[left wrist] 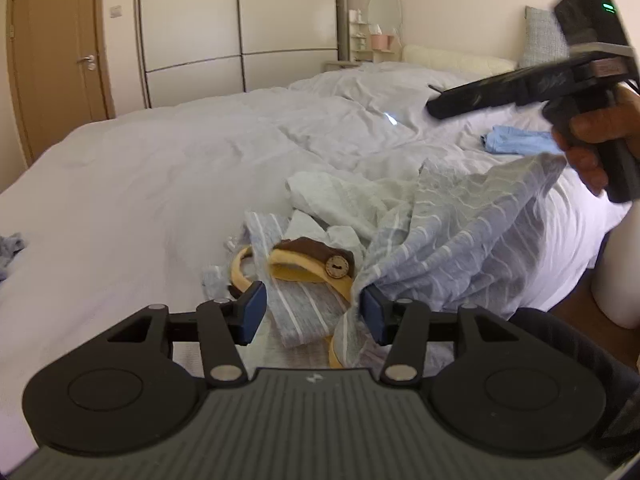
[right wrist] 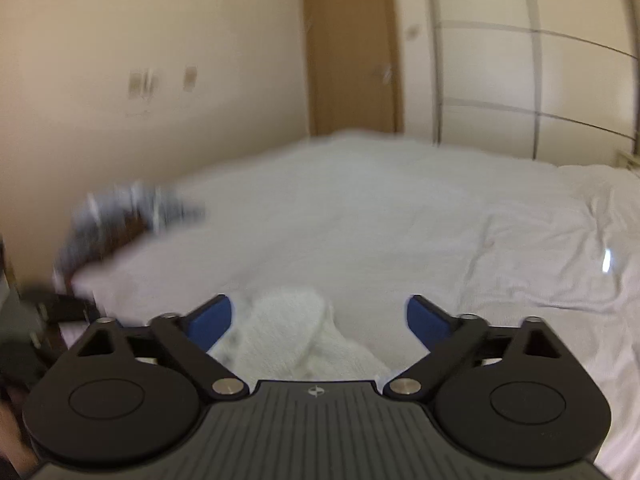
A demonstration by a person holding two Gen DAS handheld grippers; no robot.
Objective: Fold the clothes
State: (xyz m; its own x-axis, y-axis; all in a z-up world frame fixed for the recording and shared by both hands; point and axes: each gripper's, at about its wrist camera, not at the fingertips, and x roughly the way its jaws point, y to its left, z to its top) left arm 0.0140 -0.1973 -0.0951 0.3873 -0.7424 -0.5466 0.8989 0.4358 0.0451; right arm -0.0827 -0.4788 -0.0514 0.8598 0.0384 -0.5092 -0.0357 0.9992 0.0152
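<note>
Nearest, the left tool [left wrist: 313, 312] stands half open over the striped grey garment [left wrist: 452, 236], crumpled at the bed's [left wrist: 160, 168] near edge; one pad [left wrist: 370, 312] touches a fold without pinching it. A brown strap with a wooden button [left wrist: 316, 260] lies tangled underneath and could snag. Farther off, the right tool [right wrist: 320, 320] gapes wide, empty, over white fabric [right wrist: 292, 328]. Unheld, the garment may slump off the edge.

- The black two-finger left gripper [left wrist: 313, 312] had blue pads, silver pivot screws, round side discs and a ribbed grey base with a small white logo.
- The black right gripper [right wrist: 319, 322] matched it; its pistol-grip body carried a green light.
</note>
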